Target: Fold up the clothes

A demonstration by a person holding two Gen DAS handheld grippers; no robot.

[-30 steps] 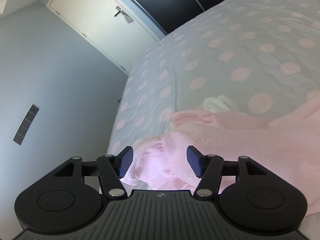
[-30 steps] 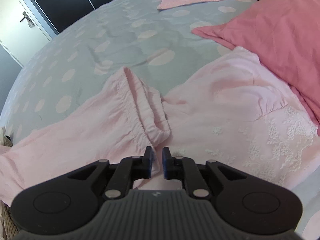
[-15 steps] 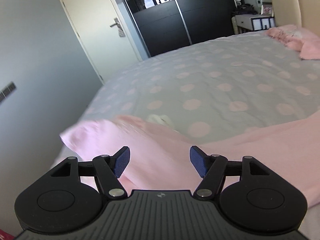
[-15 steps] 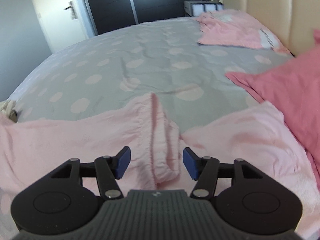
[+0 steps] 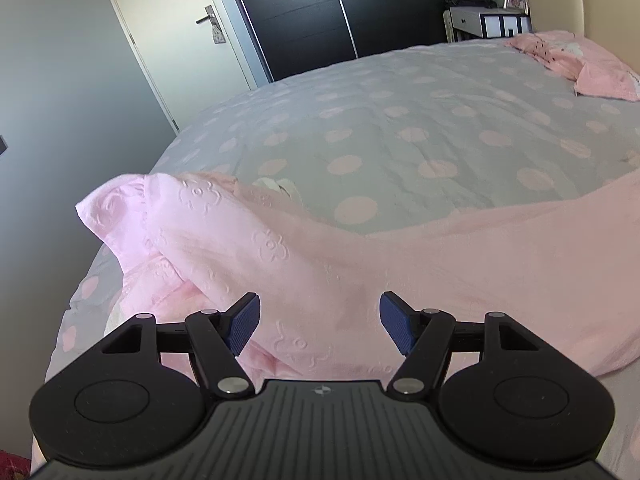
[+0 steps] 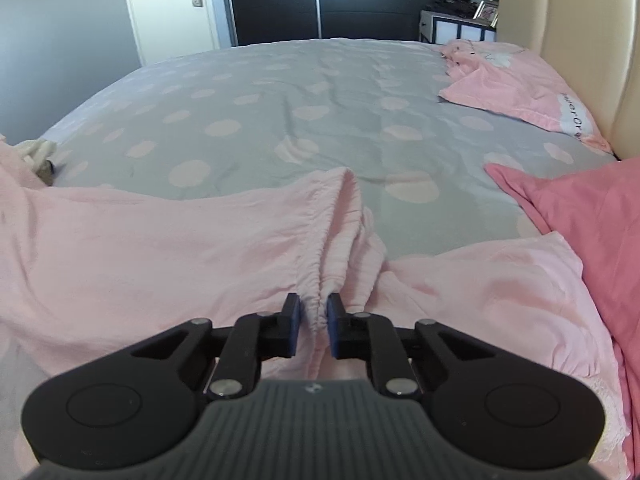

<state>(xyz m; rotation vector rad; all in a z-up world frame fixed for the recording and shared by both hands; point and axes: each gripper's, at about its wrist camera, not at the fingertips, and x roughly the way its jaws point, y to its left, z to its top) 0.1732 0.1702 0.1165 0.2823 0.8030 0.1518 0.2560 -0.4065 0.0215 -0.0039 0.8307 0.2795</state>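
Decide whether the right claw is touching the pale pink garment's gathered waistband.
Touching. The right wrist view shows the right claw just closed on the bunched waistband, cloth squeezed between both pads.

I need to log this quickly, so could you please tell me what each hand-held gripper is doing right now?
Left hand-held gripper: open, holding nothing, over the pink garment.
Right hand-held gripper: just closed, pinching the garment's gathered edge.

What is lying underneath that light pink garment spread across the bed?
The light pink garment lies on a grey duvet with pink dots. A cream cloth peeks out behind its edge; whatever else sits beneath is covered.
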